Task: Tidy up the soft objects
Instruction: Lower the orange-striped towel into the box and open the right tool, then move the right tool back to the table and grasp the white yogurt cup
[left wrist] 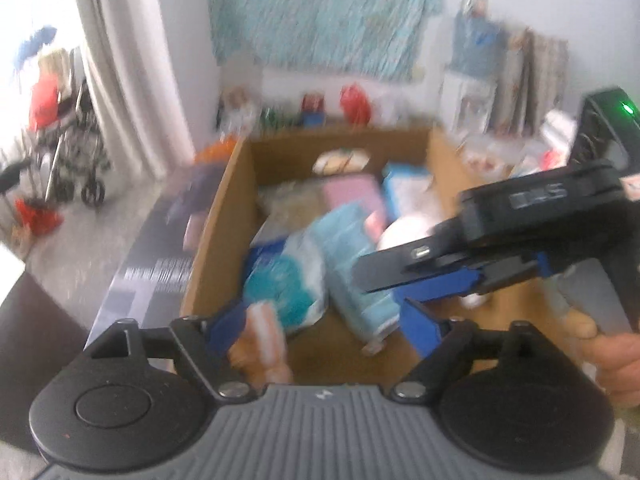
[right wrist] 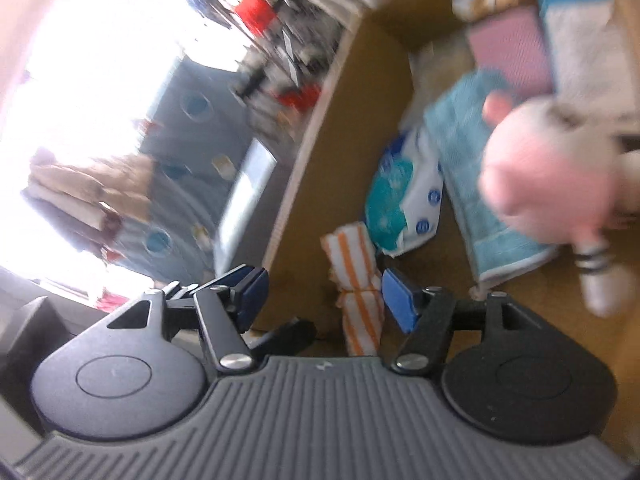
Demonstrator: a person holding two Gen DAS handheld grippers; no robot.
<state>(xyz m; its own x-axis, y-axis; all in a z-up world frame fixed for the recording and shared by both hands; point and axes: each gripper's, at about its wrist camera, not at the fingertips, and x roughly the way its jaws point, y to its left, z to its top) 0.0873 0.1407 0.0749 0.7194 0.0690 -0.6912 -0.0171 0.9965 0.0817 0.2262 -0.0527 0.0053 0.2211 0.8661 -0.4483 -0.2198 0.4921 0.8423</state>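
Both views motion-blurred.

Cardboard box (left wrist: 224,216), left wall to right:
- Near left corner: striped orange-white cloth roll (left wrist: 262,332), between spread fingers of left gripper (left wrist: 328,320); jaws wide open, nothing gripped.
- Mid floor: blue-white wipes pack (right wrist: 400,196), teal folded towel (right wrist: 468,160) just beside.
- Far side: pink folded cloth (right wrist: 508,52).
- Right: pale pink plush toy (right wrist: 536,168), whether lifted or resting unclear.
- Right gripper (right wrist: 328,300) over box, jaws open, empty.

Risks:
- Grippers near; collision likely if both reach together.
- Blur suggests fast motion; fingers may close beside roll, or roll may unroll.
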